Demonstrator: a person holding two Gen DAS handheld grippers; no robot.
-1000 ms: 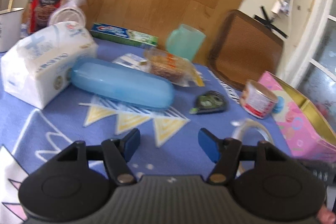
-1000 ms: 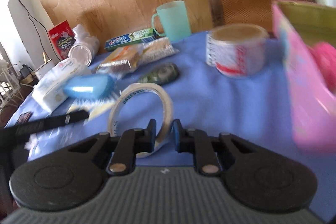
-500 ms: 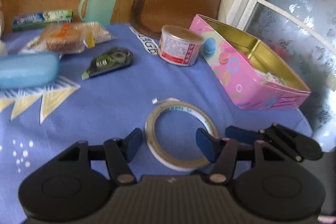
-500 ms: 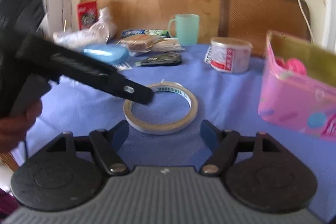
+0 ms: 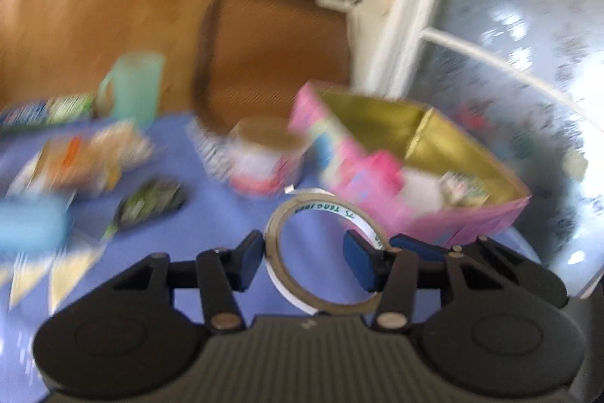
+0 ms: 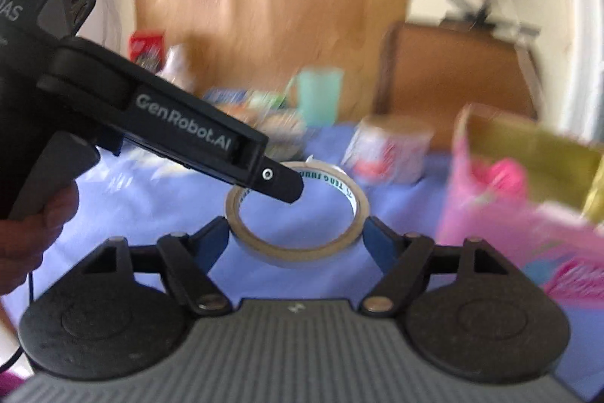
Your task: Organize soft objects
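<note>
A ring of tape (image 5: 332,208) sits between the fingers of my left gripper (image 5: 304,246), which is shut on it and holds it tilted just above the blue cloth. In the right wrist view the same tape ring (image 6: 294,252) also lies between the pads of my right gripper (image 6: 296,233), whose jaws are opening beside it. A left gripper finger (image 6: 279,178) reaches over the ring from the left. The pink box (image 5: 472,218) with a gold lining stands to the right, and a pink fluffy thing (image 6: 506,176) lies in the pink box (image 6: 490,225).
Behind the ring stand a can (image 5: 264,161), a mint mug (image 5: 137,85) and a brown chair back (image 5: 271,55). A correction tape dispenser (image 5: 151,204), a blue case (image 5: 30,225) and a snack packet (image 5: 83,157) lie left. A hand (image 6: 34,233) holds the left gripper.
My right gripper let go of the tape ring and opened wide. My left gripper swung right, came over the ring, closed on it and rose a little.
</note>
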